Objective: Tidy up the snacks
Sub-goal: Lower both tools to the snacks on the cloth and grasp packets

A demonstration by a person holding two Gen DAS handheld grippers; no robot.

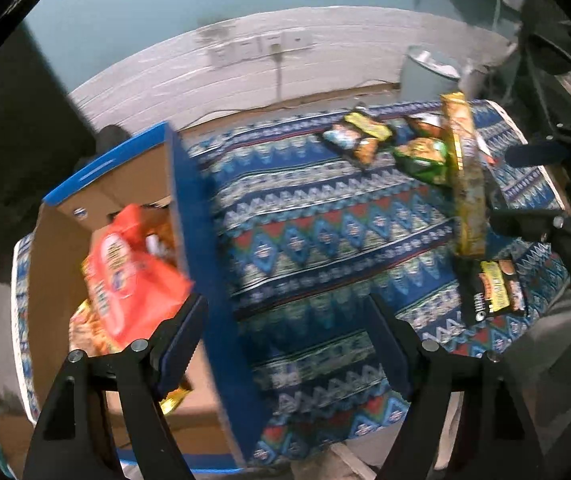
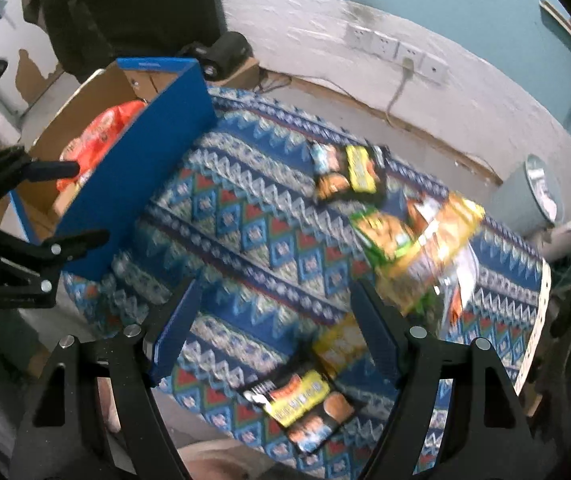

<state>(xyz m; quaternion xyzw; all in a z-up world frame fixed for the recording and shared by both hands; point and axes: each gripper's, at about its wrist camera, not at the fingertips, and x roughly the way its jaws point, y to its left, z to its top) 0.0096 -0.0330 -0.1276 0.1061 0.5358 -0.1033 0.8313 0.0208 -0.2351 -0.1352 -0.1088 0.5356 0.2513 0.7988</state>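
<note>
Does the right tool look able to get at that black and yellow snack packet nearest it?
Probably yes: the right tool is open above the patterned cloth, and the black and yellow packet lies uncovered just below.

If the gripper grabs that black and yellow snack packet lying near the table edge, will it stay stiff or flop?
The black and yellow snack packet will probably flop, since it looks like a thin foil pouch lying flat on the patterned cloth. It is likely light, being small and flat. Its glossy skin may be slippery, so a pinch near one edge could slide.
</note>
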